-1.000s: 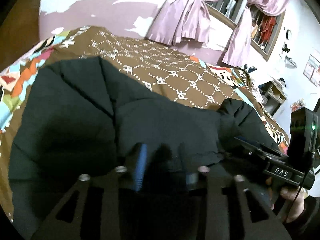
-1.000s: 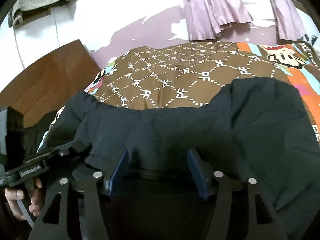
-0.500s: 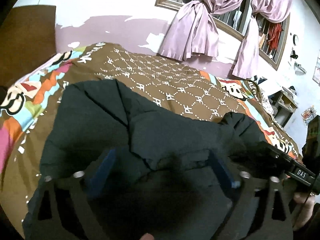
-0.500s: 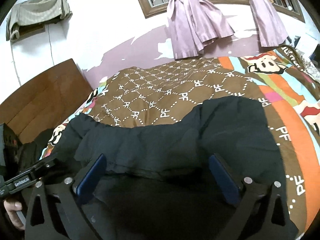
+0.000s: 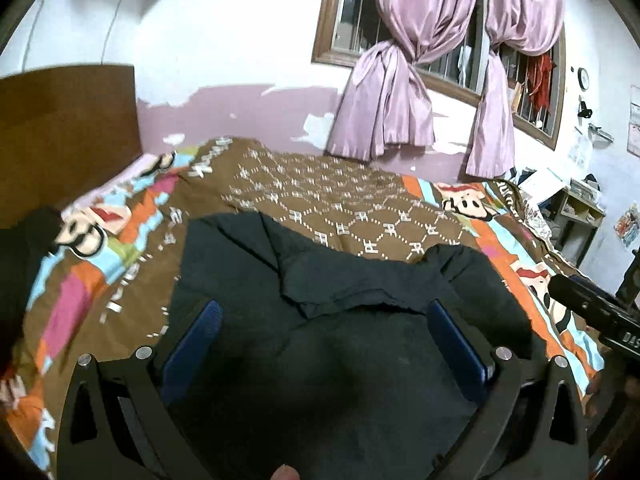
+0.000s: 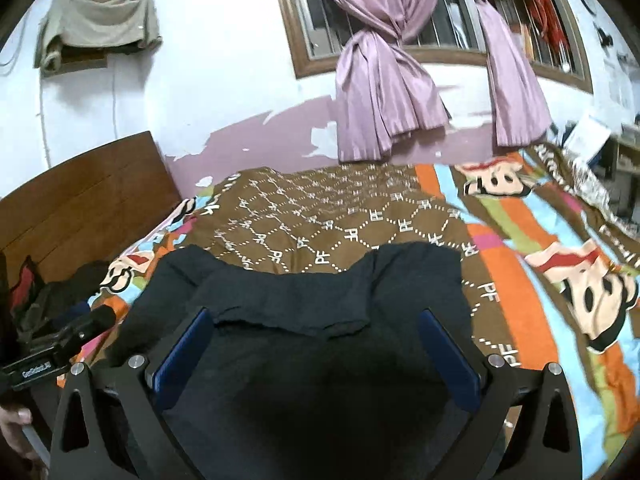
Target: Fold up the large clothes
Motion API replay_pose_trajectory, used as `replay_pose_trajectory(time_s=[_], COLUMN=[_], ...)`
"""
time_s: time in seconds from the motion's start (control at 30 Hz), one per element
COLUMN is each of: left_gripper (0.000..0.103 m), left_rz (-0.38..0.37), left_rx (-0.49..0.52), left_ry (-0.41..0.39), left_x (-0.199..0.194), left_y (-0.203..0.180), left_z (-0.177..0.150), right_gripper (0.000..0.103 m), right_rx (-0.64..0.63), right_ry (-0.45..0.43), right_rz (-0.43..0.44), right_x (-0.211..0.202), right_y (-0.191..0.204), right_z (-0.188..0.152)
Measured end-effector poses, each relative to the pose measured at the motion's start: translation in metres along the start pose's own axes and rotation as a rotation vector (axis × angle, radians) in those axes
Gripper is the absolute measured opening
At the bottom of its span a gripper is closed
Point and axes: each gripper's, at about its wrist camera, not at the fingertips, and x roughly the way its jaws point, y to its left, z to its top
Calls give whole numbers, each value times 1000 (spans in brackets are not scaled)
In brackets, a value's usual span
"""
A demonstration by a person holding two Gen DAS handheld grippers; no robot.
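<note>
A large black padded garment [image 5: 328, 280] [image 6: 304, 300] lies folded on the bed, its near edge doubled over toward me. My left gripper [image 5: 324, 312] hovers above its near part, blue-padded fingers [image 5: 196, 336] spread wide with no cloth between them. My right gripper [image 6: 316, 320] stands the same way over the garment, fingers [image 6: 444, 344] wide apart and clear of the fabric. Each view catches the other gripper's body at its edge: the right one [image 5: 592, 312] and the left one [image 6: 60, 344].
The bed wears a brown patterned cover [image 5: 328, 200] [image 6: 320, 216] with a colourful cartoon border [image 6: 560, 264]. A wooden headboard [image 5: 60, 128] stands at the left, dark clothes [image 6: 44, 292] piled by it. Purple curtains [image 6: 384, 80] hang on the far wall; a small shelf [image 5: 576, 216] stands at right.
Both grippers have let go of the black garment's edge, opened wide, and drawn back and upward. The folded edge now lies on the garment.
</note>
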Motion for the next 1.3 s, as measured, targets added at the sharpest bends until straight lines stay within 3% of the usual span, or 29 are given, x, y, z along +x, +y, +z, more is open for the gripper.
replay_pose_trajectory(time_s=[0.23, 0.5, 0.67, 0.97, 1.13, 1.3], left_gripper=[101, 101, 101, 101, 101, 101], left_rz=[19, 7, 1, 14, 30, 50], left_rx=[40, 116, 150, 230, 232, 222], left_ry=[-65, -96, -66, 70, 90, 164], left_x=[-67, -143, -174, -206, -219, -223], left_y=[-20, -41, -50, -57, -51, -45], left_z=[0, -19, -44, -110, -155, -199], right_gripper=[103, 103, 103, 103, 103, 103], right_rx=[-123, -201, -227, -219, -299, -355], right_ry=[-52, -26, 8, 109, 208, 294], right_rz=[-4, 22, 34, 30, 46, 66], right_x=[-75, -146, -177, -204, -201, -193], right_y=[23, 33, 33, 31, 36, 44], right_z=[4, -14, -35, -90, -131, -164])
